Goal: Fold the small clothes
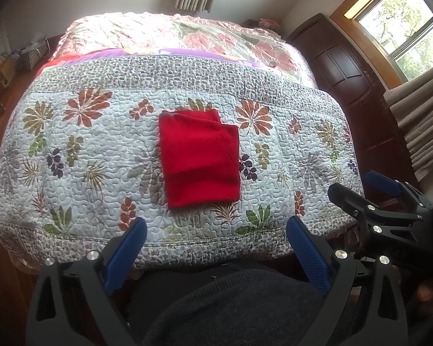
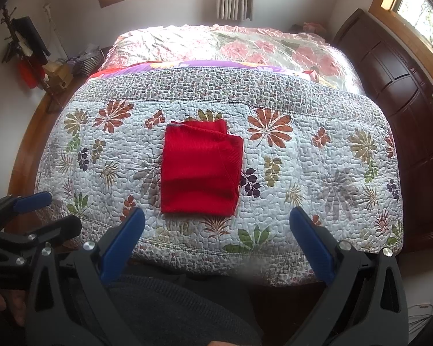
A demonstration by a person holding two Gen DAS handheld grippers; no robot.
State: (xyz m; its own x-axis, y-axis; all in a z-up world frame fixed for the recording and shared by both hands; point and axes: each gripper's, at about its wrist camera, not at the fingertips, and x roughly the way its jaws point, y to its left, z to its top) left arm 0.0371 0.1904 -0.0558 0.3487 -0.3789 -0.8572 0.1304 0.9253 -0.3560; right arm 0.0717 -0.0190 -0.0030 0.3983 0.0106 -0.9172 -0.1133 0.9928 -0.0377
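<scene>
Dark grey knitted fabric (image 1: 239, 305), part of the person's clothing, fills the bottom of the left wrist view, under the left gripper (image 1: 216, 245), whose blue-padded black jaws stand wide apart and hold nothing. Ahead of those jaws, and roughly centred between them, a red ribbed knit garment folded into a neat rectangle (image 1: 200, 158) lies flat on the pale quilted bedspread with leaf and flower prints (image 1: 86, 150) covering the bed. To the right of the jaws sits the right gripper (image 1: 369, 190), and beyond it a dark wooden headboard (image 1: 349, 72).

From the right wrist view, the same grey knit (image 2: 170, 311) sits lowest, with the right gripper (image 2: 218, 240) above it, jaws spread apart and empty. The red garment (image 2: 202, 170) rests ahead of the jaws, nearer the left one, clear of both. The left gripper (image 2: 29, 210) shows at the left edge, off the bedspread (image 2: 317, 173), a hand (image 2: 5, 302) beneath it.
</scene>
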